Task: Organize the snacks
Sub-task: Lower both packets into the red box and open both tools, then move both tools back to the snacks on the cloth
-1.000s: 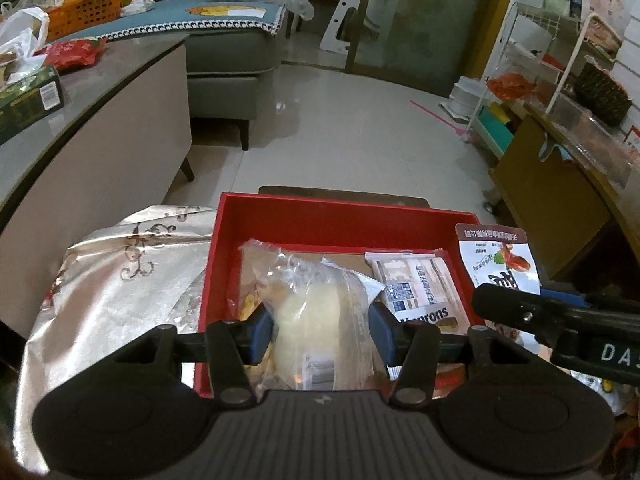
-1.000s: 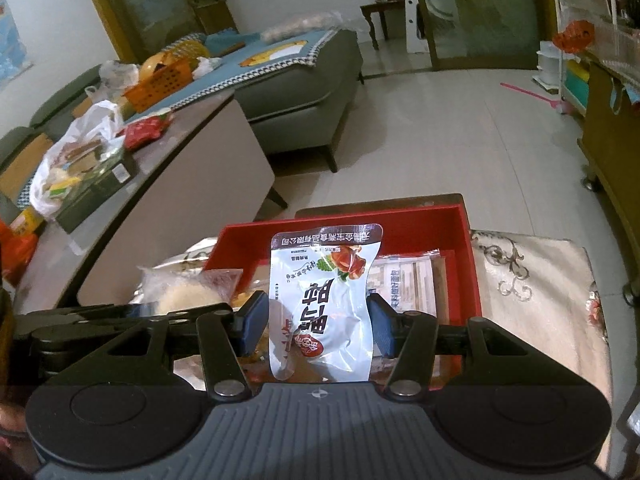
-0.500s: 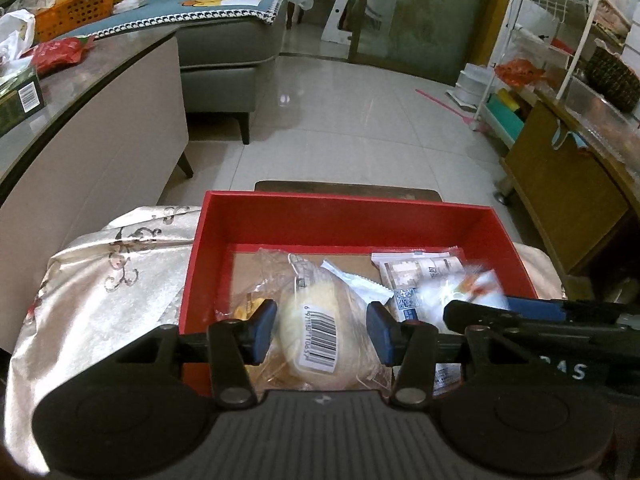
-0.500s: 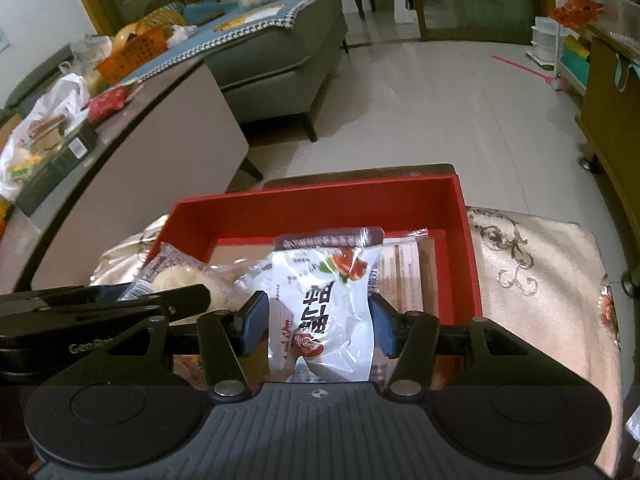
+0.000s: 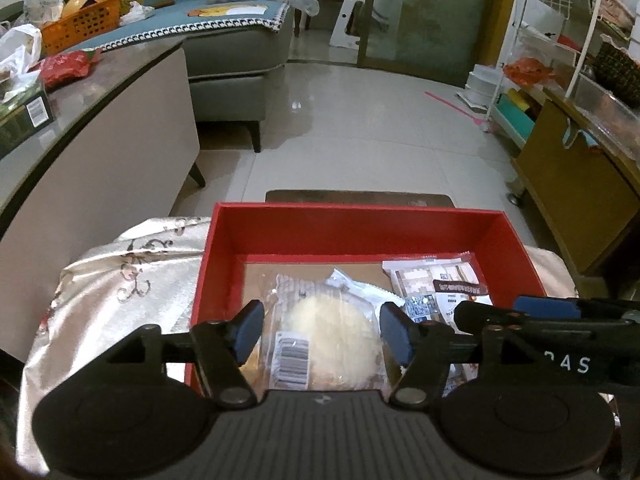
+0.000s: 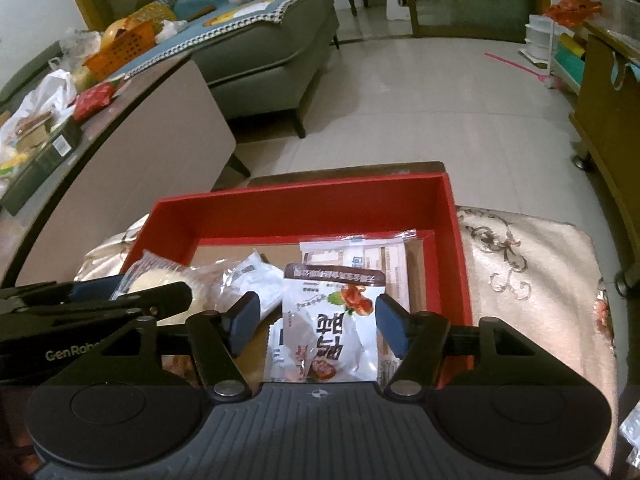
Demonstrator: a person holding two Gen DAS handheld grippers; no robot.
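Red box [image 5: 352, 224] — both jaws opening around bun [image 5: 332, 336], white packet [image 6: 332, 332].

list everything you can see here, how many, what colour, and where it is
red box: one, red, on the patterned cloth
patterned cloth: one, cream, under the box
wrapped bun: one, pale yellow in clear wrap, left part of box
white snack pouch: one, white with dark band, right part of box
flat biscuit pack: one, beige and white, behind the pouch
orange basket: one, orange, far left
left hand-held gripper: jaws opening around the bun
right hand-held gripper: jaws opening around the pouch
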